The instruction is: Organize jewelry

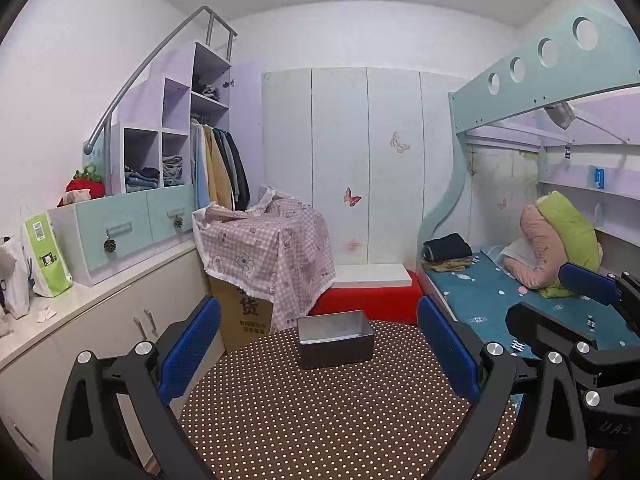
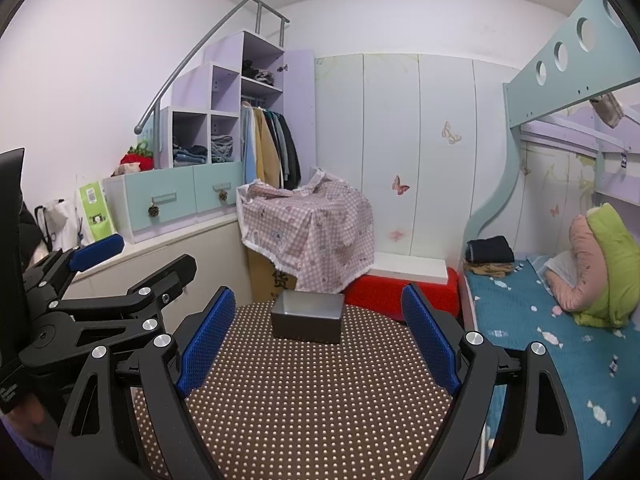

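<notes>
Box (image 1: 335, 343) on the desk (image 1: 340, 420) ahead of and between the left jaws, cloth-draped carton (image 1: 266, 248) behind it, bed (image 1: 500, 300) right, cabinets (image 1: 120, 312) left.

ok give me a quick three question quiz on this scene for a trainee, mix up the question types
1. True or false: the left gripper is shut on a necklace.
2. Which best describes the metal box on the polka-dot table? A) open top, B) lidded, C) tipped over
3. Fill in: the right gripper is ____, holding nothing.

Key: 1 false; 2 A; 3 open. No jewelry shows in either view.
</notes>
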